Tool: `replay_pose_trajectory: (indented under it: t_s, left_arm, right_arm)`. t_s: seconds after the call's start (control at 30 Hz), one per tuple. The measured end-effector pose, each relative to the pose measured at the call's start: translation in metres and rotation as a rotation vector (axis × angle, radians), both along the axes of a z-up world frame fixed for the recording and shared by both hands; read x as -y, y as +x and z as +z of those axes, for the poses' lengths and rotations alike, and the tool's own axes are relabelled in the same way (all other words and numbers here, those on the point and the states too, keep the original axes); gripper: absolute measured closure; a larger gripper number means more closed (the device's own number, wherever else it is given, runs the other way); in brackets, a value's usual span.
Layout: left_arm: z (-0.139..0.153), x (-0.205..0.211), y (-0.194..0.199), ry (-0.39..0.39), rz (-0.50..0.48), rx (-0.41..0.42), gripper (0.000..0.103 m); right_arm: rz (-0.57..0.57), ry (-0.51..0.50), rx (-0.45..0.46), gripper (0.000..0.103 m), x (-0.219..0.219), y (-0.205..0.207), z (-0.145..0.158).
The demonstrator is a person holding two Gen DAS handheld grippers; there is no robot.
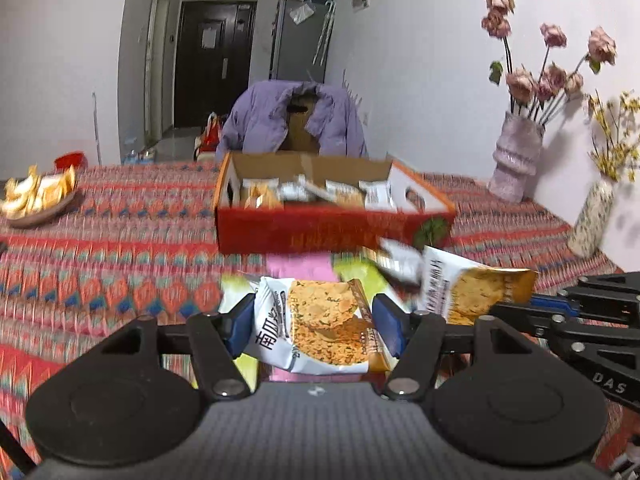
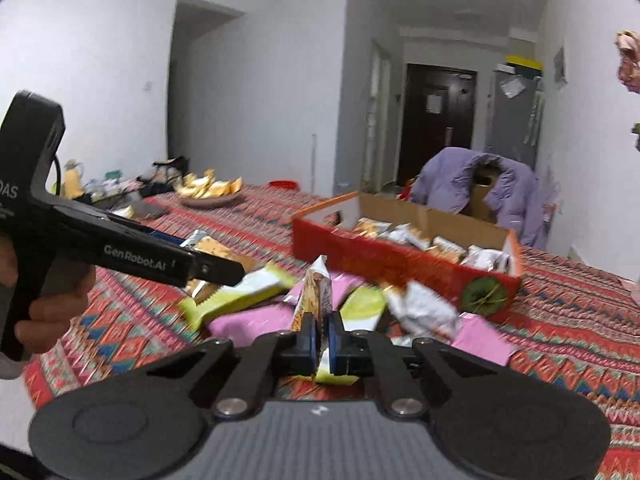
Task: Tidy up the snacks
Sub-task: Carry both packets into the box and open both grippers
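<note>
While clamped on one cracker packet (image 1: pixel 320 320) each, left gripper (image 1: pixel 314 326) and right gripper (image 2: pixel 320 338) (pads pinching a packet edge (image 2: pixel 316 292)) above loose snacks (image 2: pixel 256 316), just short of red box (image 2: pixel 400 264) near rim, bare tablecloth (image 1: pixel 120 248) leftward.

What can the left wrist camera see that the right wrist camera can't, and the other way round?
Only the left view shows the two vases of flowers by the wall and the left gripper closed on a cracker packet. Only the right view shows the hand holding the other tool, and the right gripper shut on a packet's edge. Both show the red box of snacks, the loose packets before it, the purple jacket and the dark door.
</note>
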State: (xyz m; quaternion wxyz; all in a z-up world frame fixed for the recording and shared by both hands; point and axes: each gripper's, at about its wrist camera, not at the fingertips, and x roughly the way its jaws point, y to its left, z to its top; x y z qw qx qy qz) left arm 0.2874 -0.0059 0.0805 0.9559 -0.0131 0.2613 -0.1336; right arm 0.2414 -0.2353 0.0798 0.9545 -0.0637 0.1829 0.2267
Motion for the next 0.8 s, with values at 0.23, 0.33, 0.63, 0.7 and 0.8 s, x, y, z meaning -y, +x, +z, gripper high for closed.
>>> replay_pose_trajectory:
  t_s: [0.23, 0.33, 0.63, 0.7, 0.8]
  left_arm:
    - [0.033, 0.016, 0.104, -0.027, -0.023, 0.013, 0.04]
    - [0.033, 0.026, 0.161, -0.018, -0.017, -0.016, 0.04]
    - [-0.023, 0.048, 0.3, -0.008, 0.063, -0.203, 0.032]
    - [-0.034, 0.046, 0.313, -0.032, 0.102, -0.207, 0.028]
    - [-0.036, 0.045, 0.319, -0.034, 0.078, -0.209, 0.025]
  right_arm:
    - [-0.069, 0.009, 0.003, 0.098, 0.035, 0.096, 0.037]
    - [-0.096, -0.002, -0.025, 0.098, 0.045, 0.156, 0.045]
    - [-0.084, 0.01, -0.281, 0.097, 0.054, 0.314, 0.001]
    - [-0.103, 0.038, -0.316, 0.095, 0.058, 0.335, -0.01]
    - [-0.193, -0.022, -0.289, 0.074, 0.057, 0.339, -0.018]
